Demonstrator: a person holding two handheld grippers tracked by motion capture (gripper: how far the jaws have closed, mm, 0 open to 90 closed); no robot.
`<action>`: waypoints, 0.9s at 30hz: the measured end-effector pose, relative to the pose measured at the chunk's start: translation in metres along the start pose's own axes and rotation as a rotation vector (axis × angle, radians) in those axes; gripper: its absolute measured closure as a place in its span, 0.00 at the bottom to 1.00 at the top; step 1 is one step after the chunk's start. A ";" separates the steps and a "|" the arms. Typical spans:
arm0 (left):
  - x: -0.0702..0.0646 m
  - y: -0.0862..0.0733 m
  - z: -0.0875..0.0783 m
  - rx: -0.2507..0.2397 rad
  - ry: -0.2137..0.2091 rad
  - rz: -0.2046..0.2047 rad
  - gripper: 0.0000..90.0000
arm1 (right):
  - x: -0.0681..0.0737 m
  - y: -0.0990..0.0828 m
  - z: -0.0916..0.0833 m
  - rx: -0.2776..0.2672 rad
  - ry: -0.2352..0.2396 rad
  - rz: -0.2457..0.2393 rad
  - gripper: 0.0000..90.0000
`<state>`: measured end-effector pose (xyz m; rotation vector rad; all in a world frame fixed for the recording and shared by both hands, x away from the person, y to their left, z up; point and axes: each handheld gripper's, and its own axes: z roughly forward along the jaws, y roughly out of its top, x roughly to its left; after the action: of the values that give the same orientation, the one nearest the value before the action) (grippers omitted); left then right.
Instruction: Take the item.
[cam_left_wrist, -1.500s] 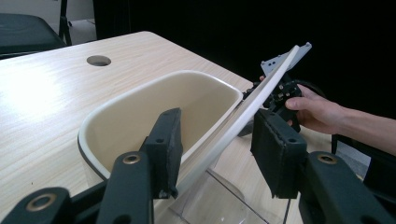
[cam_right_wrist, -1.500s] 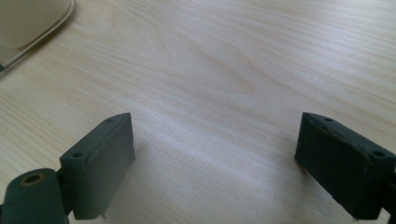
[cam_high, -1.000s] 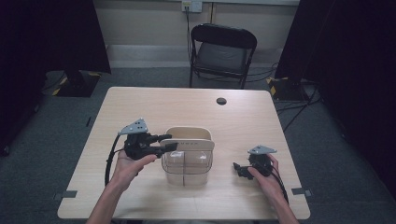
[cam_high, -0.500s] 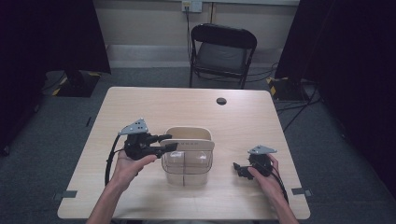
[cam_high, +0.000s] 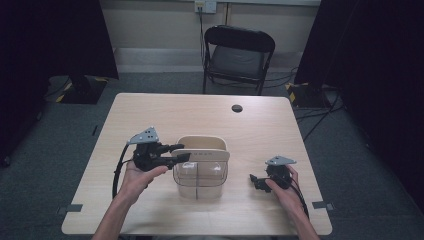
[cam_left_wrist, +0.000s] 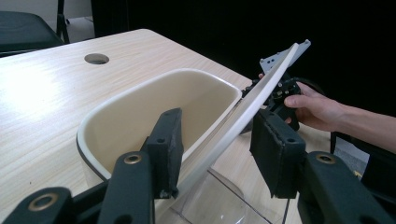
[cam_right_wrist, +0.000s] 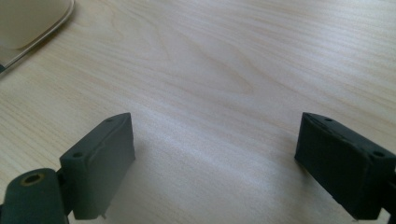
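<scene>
A cream lid (cam_high: 200, 146) lies tilted on a clear plastic container (cam_high: 200, 181) at the table's middle front. My left gripper (cam_high: 180, 152) reaches in from the left and is shut on the lid's left rim. In the left gripper view one pad sits inside the lid's hollow (cam_left_wrist: 140, 107) and the other outside its rim, with the clear container (cam_left_wrist: 219, 200) below. My right gripper (cam_high: 256, 181) rests on the table to the right of the container, apart from it. Its jaws stand open over bare wood (cam_right_wrist: 215, 140). A corner of the lid (cam_right_wrist: 28, 18) shows at the upper left.
The wooden table (cam_high: 280, 125) has a round cable hole (cam_high: 237, 108) near its far edge. A black folding chair (cam_high: 240, 55) stands behind the table. Cables lie on the floor at the back right, and dark curtains hang on both sides.
</scene>
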<state>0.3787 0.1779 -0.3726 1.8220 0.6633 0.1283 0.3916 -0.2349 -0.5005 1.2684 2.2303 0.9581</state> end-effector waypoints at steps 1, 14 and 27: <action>0.000 0.000 0.000 -0.001 0.000 0.000 0.60 | 0.000 0.000 0.000 0.000 0.000 0.000 0.12; 0.000 0.000 0.000 0.002 0.001 0.003 0.60 | 0.000 0.000 0.000 0.000 0.000 0.000 0.12; -0.001 0.000 0.001 -0.001 0.001 0.006 0.61 | 0.000 0.000 0.000 0.000 0.000 0.000 0.12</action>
<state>0.3780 0.1768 -0.3724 1.8234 0.6582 0.1338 0.3916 -0.2349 -0.5005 1.2691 2.2300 0.9577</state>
